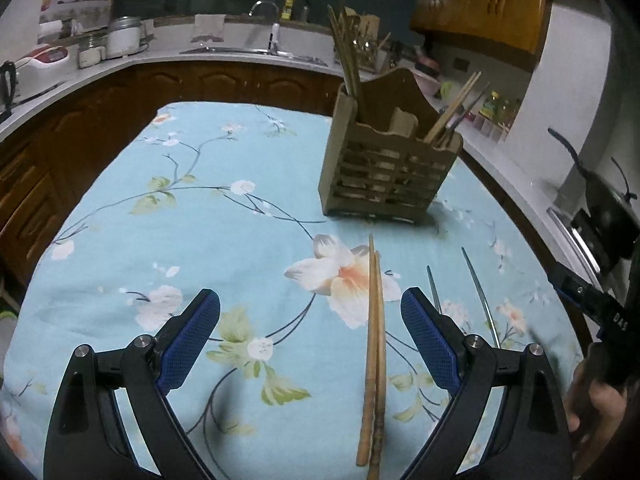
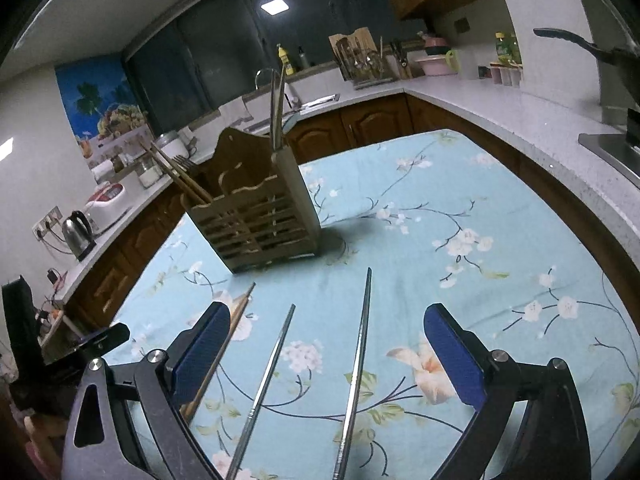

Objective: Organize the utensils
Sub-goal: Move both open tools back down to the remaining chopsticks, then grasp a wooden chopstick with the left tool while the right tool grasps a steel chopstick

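On the floral tablecloth (image 1: pixel 200 200), short of the wooden utensil holder (image 1: pixel 384 176), my left gripper (image 1: pixel 310 344) hangs with jaws spread and empty over the pair of wooden chopsticks (image 1: pixel 374 352), whose long axis runs straight ahead toward the holder, nearer the right-hand finger. My right gripper (image 2: pixel 326 360), likewise spread and empty, straddles the two metal chopsticks (image 2: pixel 356 360), also pointing ahead. I judge each arm nearest its own pair, closing across the shafts.

Two wooden chopsticks (image 1: pixel 375 344), two metal chopsticks (image 2: pixel 352 376), one wooden holder (image 1: pixel 384 168).
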Available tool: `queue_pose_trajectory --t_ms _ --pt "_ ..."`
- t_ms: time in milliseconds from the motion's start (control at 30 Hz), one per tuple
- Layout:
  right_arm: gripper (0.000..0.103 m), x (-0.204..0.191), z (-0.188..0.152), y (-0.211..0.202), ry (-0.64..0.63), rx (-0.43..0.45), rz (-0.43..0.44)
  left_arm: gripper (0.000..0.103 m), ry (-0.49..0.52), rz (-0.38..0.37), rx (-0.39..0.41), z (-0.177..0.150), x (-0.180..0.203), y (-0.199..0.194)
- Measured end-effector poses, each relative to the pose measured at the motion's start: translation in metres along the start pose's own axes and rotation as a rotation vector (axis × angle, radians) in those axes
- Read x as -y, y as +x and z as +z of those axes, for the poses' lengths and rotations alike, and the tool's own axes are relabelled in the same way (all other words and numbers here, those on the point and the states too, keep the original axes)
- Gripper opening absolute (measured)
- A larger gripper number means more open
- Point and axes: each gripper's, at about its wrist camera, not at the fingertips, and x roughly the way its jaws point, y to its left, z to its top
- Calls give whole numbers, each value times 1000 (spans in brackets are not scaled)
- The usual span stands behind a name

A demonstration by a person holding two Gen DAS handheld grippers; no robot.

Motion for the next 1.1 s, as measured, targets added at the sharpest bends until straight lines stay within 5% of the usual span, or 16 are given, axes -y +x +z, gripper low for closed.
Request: queue_pose_trajectory --t_ms 467,600,967,1100 --pt "83 -2 1 36 -44 -105 -27 80 105 -3 -145 12 25 59" --pt "67 5 -1 55 -23 -157 -39 66 127 -2 -181 16 30 77" --pt "51 12 8 82 -16 -193 -53 46 185 -33 -235 52 59 132" --pt "43 13 12 94 -19 -212 -66 29 209 -26 -272 55 68 152"
